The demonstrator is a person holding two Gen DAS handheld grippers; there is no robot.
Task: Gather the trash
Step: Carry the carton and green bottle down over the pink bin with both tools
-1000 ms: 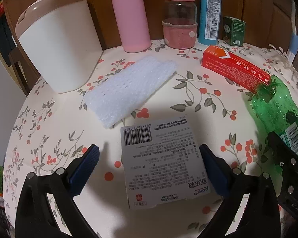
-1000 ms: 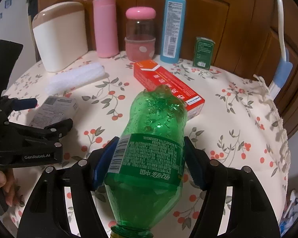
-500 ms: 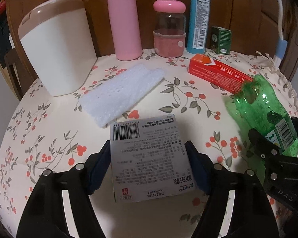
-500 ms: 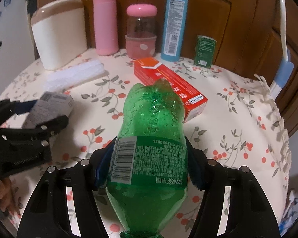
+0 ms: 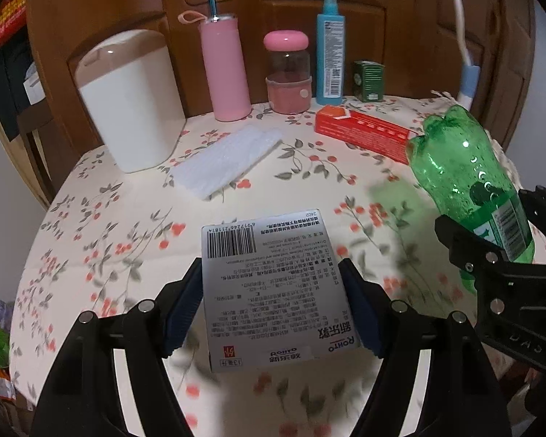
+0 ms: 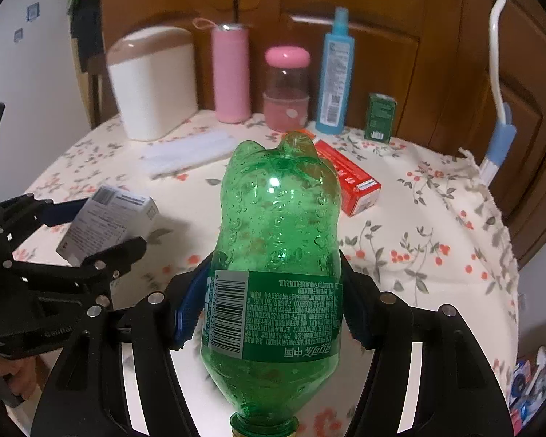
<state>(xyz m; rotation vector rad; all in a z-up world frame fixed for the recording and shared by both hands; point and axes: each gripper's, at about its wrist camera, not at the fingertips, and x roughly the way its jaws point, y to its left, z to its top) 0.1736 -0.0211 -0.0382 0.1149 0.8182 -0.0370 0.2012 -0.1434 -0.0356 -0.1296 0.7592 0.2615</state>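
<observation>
- Left wrist view: the left tongs (image 5: pixel 273 313) are clamped on the white box (image 5: pixel 273 291), pads pressed to both long sides, its long axis running straight out toward 12 o'clock, barcode end away from the hand.
- The white bin (image 5: pixel 131 98) sits up at 10 o'clock on the counter (image 5: pixel 91 255), well apart; that, I'd guess, is where the trash goes, and the left hand is the nearer one.
- At 3 o'clock the green bottle (image 5: pixel 462 178) hangs in the right tongs, base pointing toward 11.
- Against a second ago: the box lay flat between wide jaws; now it's gripped and lifted clear of the cloth.
- Right wrist view: the right tongs (image 6: pixel 273 313) squeeze the green bottle at its label, neck toward the camera, base out toward 12 o'clock.
- The bin stands at 10 o'clock, beyond the left tongs and their box at 9.
- Versus earlier: the bottle is up off the counter, and the red carton (image 6: pixel 349 182) shows behind it.
</observation>
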